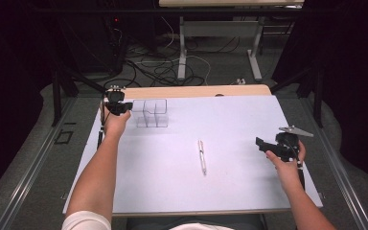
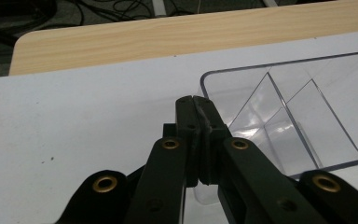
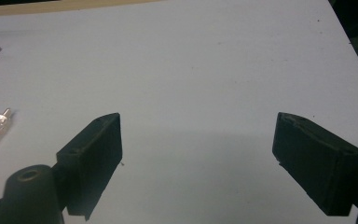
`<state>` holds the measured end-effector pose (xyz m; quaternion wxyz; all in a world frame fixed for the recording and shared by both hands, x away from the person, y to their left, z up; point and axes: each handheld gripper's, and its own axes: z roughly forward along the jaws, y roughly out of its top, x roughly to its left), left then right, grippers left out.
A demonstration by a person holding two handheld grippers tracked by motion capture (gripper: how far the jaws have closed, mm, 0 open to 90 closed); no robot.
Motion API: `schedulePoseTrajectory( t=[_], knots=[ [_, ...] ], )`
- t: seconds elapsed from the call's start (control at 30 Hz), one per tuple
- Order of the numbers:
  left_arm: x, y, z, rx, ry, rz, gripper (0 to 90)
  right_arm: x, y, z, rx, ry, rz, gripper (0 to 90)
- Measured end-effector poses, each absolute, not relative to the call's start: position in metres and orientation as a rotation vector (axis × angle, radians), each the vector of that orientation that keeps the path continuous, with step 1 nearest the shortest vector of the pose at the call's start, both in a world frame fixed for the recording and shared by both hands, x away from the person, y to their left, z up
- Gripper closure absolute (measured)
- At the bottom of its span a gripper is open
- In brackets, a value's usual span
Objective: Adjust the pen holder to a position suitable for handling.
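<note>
In the high view the clear plastic divided organizer [image 1: 151,113] is faint against the white sheet, its walls hard to trace, and the left tongs [image 1: 124,108] cover its near-left corner. The left gripper view cuts the organizer [image 2: 307,112] off at the right edge; thin partitions split it into compartments. The left tongs [image 2: 196,100] are pressed together at its rim, whether pinching the wall I cannot tell. The right tongs [image 3: 198,140] gape wide over bare tabletop [image 3: 205,56], holding nothing. A clear pen [image 1: 201,155] lies mid-table.

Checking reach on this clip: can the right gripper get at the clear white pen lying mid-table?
Probably yes. The right gripper is open, and only bare white table lies between it and the clear white pen.
</note>
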<state>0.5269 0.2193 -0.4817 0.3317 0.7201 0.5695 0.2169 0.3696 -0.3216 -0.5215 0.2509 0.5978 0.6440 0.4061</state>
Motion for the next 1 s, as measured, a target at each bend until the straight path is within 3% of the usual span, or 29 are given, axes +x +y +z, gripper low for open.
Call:
schedulePoseTrajectory(
  t=[1.0],
  knots=[
    [0.506,0.134,-0.487,1.840,1.417,0.453,90.0,0.371,-0.318,-0.523,1.636,1.772,1.107,15.4]
  ],
)
